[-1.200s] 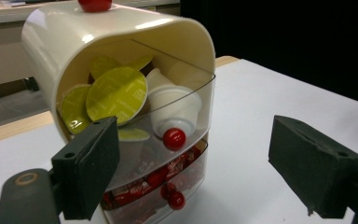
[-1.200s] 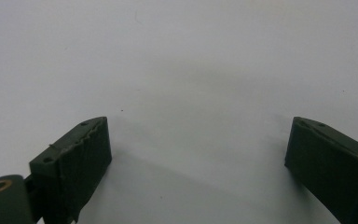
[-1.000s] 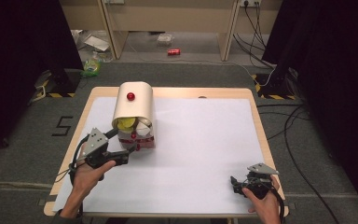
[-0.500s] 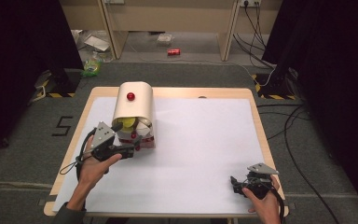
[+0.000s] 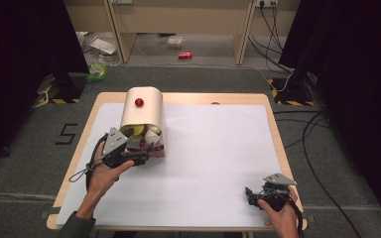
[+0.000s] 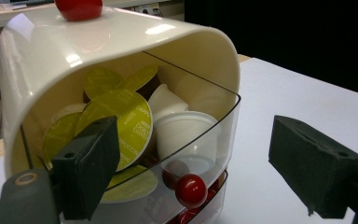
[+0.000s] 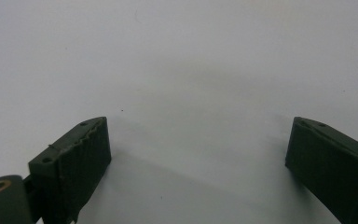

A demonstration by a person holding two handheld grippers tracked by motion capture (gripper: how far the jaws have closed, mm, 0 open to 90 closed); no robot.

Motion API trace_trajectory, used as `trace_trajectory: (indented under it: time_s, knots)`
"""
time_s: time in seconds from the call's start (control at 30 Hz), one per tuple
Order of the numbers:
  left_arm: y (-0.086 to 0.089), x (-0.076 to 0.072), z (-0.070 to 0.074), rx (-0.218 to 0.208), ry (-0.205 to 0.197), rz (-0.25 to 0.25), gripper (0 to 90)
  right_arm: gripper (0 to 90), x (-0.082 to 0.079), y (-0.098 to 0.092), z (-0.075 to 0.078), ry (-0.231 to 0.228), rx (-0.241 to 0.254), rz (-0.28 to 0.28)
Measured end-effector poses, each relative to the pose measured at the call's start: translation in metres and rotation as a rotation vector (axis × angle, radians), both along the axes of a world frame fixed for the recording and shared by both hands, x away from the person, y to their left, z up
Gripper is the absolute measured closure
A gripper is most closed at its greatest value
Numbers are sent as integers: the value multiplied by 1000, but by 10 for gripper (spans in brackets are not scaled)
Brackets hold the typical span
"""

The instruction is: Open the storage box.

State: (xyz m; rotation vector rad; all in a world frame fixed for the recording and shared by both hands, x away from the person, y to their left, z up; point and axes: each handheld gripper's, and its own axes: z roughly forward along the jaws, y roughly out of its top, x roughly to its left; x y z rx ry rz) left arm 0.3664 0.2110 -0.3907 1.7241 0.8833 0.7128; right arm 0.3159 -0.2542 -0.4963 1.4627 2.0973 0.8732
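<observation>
The cream capsule dispenser (image 5: 142, 119) stands at the bench's (image 5: 218, 163) left rear, full of coffee capsules (image 6: 121, 123). The left hand-held gripper (image 5: 141, 154), jaws wide apart, hovers at its clear drawer (image 6: 205, 154), whose small red knob (image 6: 190, 190) looks the obvious hold. Light, slick plastic, probably; pinch gently or it may skid. The right hand-held gripper (image 5: 253, 194) rests open, well apart.

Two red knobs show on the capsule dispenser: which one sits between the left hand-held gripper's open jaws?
The small red knob on the clear drawer front, low on the dispenser; the other red knob sits on top.
</observation>
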Motion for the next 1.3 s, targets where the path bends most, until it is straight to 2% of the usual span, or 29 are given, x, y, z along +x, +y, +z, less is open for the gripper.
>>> trace_trajectory:
  time_s: [0.33, 0.47, 0.6, 1.3]
  knots:
    - [-2, 1, 0, 15, 27, 11, 171, 69, 0, 0, 0, 0, 0, 0]
    - [-3, 0, 0, 39, 28, 21, 181, 69, 0, 0, 0, 0, 0, 0]
    - [-2, -1, 0, 34, 25, 22, 198, 69, 0, 0, 0, 0, 1, 1]
    - [-2, -19, 1, 63, 56, -6, 199, 64, 0, 0, 0, 2, 0, 3]
